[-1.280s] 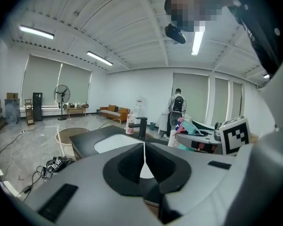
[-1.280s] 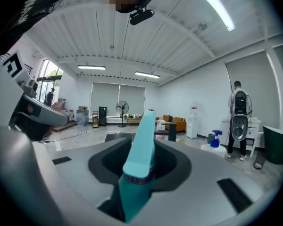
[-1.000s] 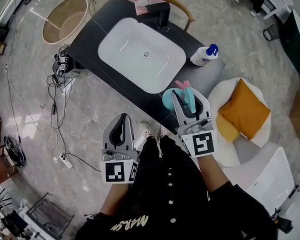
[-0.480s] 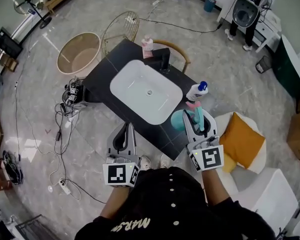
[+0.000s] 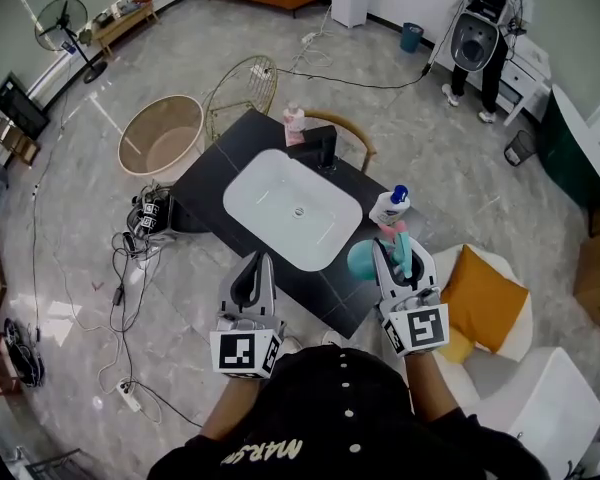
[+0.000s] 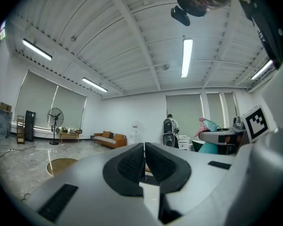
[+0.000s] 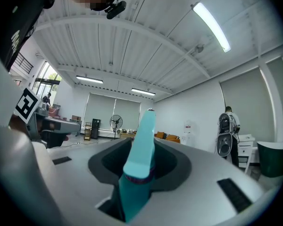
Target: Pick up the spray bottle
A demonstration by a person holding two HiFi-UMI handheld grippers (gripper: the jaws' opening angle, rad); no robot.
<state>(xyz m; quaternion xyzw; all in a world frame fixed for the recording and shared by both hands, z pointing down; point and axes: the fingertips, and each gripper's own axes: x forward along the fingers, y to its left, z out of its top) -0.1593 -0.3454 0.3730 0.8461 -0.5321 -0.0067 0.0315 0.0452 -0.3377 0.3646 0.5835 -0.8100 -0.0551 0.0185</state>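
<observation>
- One bottle in hand: your right gripper (image 5: 400, 260) is partly closed on the teal spray bottle (image 5: 363, 260), pinching its slim upper part, near the counter's (image 5: 320, 286) corner.
- Your left gripper (image 6: 144, 158) is closed tight, holding nothing.
- Watch that grip: the round body hangs off to one side, so a quick swing could twist it loose.
- Mind the white bottle (image 5: 389, 208) just beyond; drift forward and you may knock it.

Left gripper (image 6: 144, 160) fingers pressed together, fan (image 6: 54, 118) far left, orange sofa (image 6: 110, 140) beyond, person (image 6: 169, 132) standing
</observation>
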